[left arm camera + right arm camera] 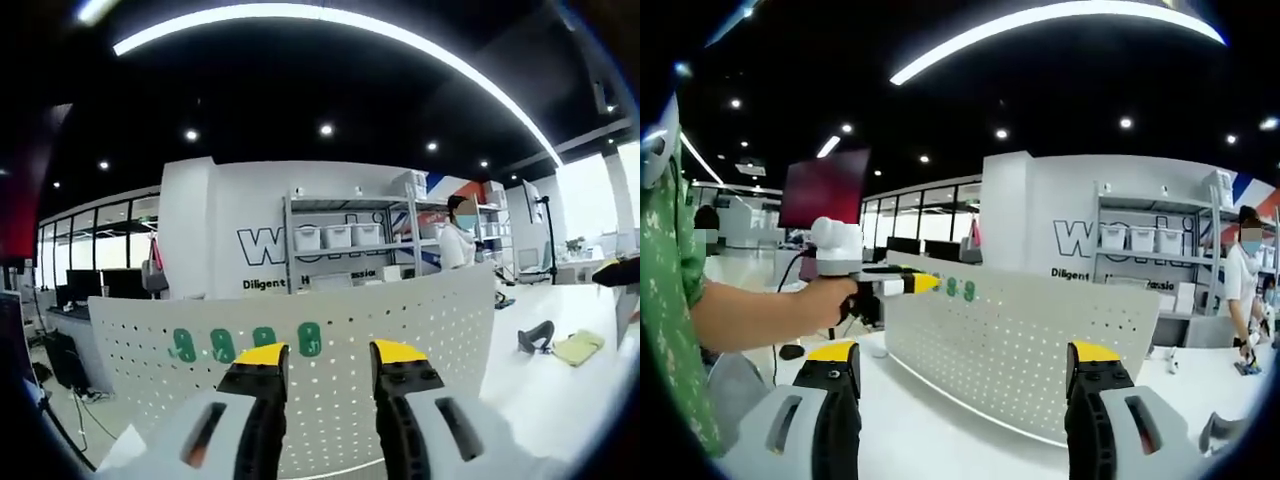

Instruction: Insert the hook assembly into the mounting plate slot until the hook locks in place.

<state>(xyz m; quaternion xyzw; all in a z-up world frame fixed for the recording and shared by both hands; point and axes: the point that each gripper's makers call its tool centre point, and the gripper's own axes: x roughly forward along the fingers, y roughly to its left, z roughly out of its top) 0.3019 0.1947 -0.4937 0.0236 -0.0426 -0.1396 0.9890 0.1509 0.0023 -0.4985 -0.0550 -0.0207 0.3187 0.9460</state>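
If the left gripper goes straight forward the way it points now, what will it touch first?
Most likely the white perforated mounting plate: it stands upright directly ahead of the open left gripper, with nothing between them. How near it is cannot be judged.

Rear white wall (240,215): large dark letters, "W" legible, remainder hidden behind shelving. Below it, smaller line starting "Diligent"; rest unreadable. Same wall in right gripper view (1040,215): "W", "Diligent". Perforated mounting plate (400,330): four green oval stickers (310,340), digits too small to read.
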